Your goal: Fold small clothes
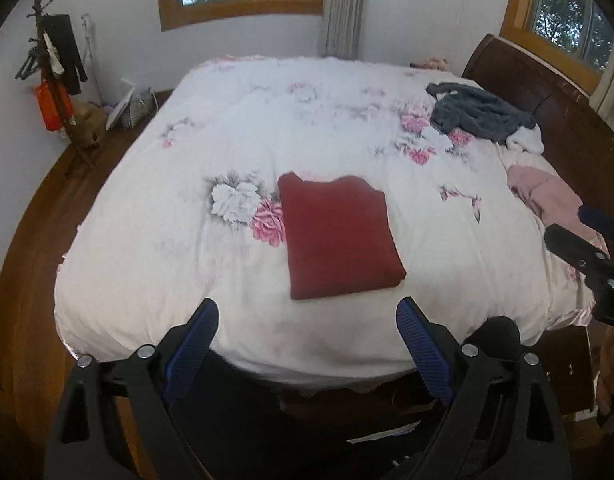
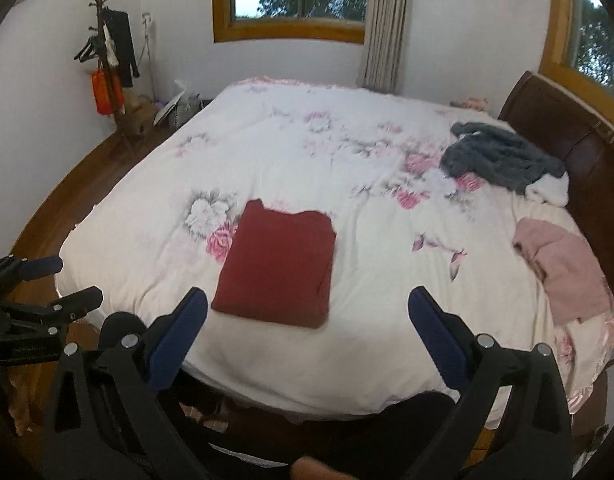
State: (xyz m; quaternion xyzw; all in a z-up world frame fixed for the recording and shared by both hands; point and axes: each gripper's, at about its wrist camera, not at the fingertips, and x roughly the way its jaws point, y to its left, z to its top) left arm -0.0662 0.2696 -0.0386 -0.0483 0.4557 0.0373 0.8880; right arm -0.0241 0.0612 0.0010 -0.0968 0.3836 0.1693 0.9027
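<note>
Your left gripper (image 1: 307, 312) and right gripper (image 2: 307, 304) both gape wide, holding nothing, off the bed's (image 1: 147, 280) near edge. Past them lies the red garment (image 1: 339, 236), folded flat (neat rectangle). Farther right: pink cloth (image 2: 563, 268), then grey one (image 2: 503, 156).

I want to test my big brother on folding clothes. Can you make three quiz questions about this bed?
1. True or false: the red garment lies folded on the bed.
2. Which garment sits nearest the headboard? A) pink garment B) grey garment C) red garment
3. Fill in: the left tool and right tool are both ____.

Key: 1 true; 2 B; 3 open.
</note>
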